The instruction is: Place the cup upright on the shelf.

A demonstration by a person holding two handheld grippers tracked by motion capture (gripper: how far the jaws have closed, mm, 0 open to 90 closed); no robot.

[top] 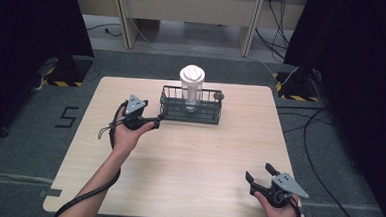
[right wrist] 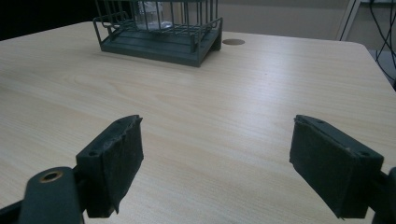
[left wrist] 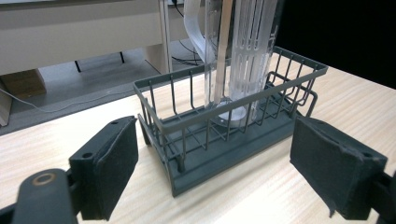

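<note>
Left gripper [left wrist: 212, 175] jaws apart at wire basket [left wrist: 224, 121] end; right gripper [right wrist: 215, 163] apart, idle. Tall clear bottle [top: 191, 86] inside, likely top-heavy, slippery; grip basket's stiff rim.

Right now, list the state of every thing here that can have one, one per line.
Left gripper: open, holding nothing, by the basket's end.
Right gripper: open, holding nothing.
Wire basket: upright on the table.
Clear bottle: upright in the basket, white lid on.

Clear container [left wrist: 243, 56] top cut off above wire basket [left wrist: 224, 135].
</note>
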